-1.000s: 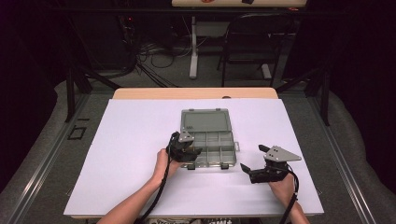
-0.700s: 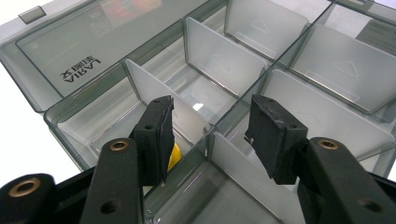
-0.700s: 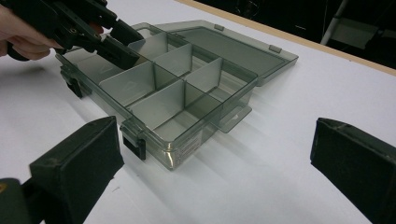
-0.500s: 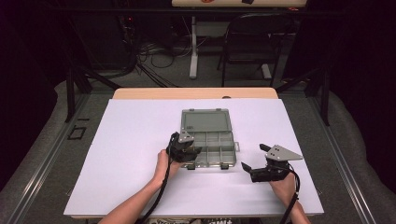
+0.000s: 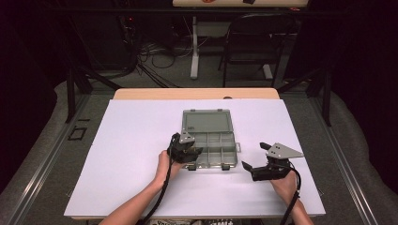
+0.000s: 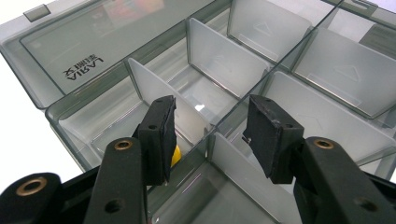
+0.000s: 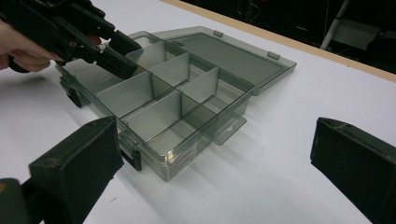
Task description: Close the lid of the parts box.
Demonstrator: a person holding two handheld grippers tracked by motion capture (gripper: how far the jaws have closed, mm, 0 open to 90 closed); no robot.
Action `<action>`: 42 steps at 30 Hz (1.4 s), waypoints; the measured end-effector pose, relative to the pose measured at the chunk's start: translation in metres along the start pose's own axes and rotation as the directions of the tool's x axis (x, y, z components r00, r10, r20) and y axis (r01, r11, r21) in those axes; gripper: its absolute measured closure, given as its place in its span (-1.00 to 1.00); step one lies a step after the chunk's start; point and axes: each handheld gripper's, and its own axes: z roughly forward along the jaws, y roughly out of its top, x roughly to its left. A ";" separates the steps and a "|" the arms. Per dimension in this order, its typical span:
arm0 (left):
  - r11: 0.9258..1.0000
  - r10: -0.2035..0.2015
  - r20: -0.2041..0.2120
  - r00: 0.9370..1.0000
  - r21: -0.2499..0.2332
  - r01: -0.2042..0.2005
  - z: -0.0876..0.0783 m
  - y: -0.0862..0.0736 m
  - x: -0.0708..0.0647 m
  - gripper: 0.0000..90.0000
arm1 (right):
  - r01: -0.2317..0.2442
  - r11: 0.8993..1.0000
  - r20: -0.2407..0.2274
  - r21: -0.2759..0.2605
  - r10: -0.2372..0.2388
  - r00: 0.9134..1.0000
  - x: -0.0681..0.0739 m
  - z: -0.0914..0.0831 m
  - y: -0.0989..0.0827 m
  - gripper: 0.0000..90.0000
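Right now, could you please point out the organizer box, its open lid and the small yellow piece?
organizer box [image 5: 217, 149]: high view, on its divided tray.
open lid [image 5: 207, 121]: high view, middle of the flat panel.
small yellow piece [image 6: 175, 155]: left gripper view, its visible edge beside the left jaw.

My table [image 5: 141, 140] wears a white sheet over its whole top, with a strip of bare wood showing along the far edge. Directly on it, a little right of centre, lies the smoky compartment box [image 5: 211, 138], lid flat open on the far side.
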 end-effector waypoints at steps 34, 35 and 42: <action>1.000 0.004 -0.004 1.000 -0.003 -0.004 0.000 0.000 0.000 0.18 | -0.035 0.995 -0.024 0.094 0.037 0.999 -0.054 0.075 0.042 -0.89; 1.000 0.004 -0.003 1.000 0.000 -0.004 0.000 0.000 0.000 0.18 | -0.036 0.994 -0.023 0.099 0.039 0.999 -0.056 0.076 0.043 -0.84; 1.000 0.003 -0.002 1.000 -0.003 -0.003 0.000 0.000 0.000 0.18 | -0.046 0.988 -0.008 0.146 0.048 0.999 -0.066 0.086 0.047 -0.33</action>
